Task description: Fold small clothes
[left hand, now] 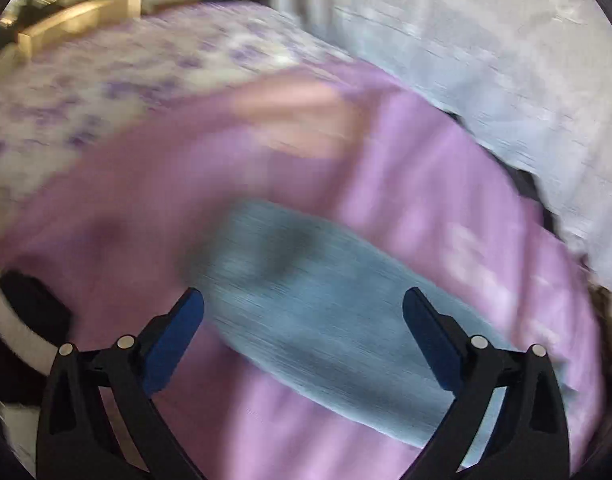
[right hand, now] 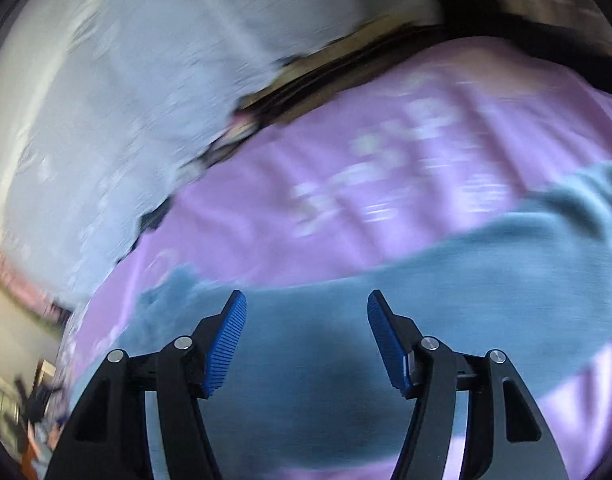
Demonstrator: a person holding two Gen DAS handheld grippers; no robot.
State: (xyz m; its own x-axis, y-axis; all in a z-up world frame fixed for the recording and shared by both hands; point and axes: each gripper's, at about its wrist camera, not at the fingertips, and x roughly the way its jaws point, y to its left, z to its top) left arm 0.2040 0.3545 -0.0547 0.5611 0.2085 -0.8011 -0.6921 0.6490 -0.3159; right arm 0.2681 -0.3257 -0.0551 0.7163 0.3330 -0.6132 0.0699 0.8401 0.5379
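Right wrist view: the blue garment (right hand: 346, 340) lies crosswise on the purple sheet (right hand: 346, 140), right under the right gripper (right hand: 306, 312), spread and empty; left gripper (left hand: 301, 304) gapes wider, farther off

Bedroom around me, smeared by motion blur

A lilac bed cover (left hand: 426, 184) with pale printed marks spreads below me, meeting a white-and-purple patterned sheet (left hand: 105, 92). A pale grey-white textured curtain or wall hanging (left hand: 486, 48) rises just beside the bed. A golden wooden bed frame (left hand: 77, 20) edges the far side.
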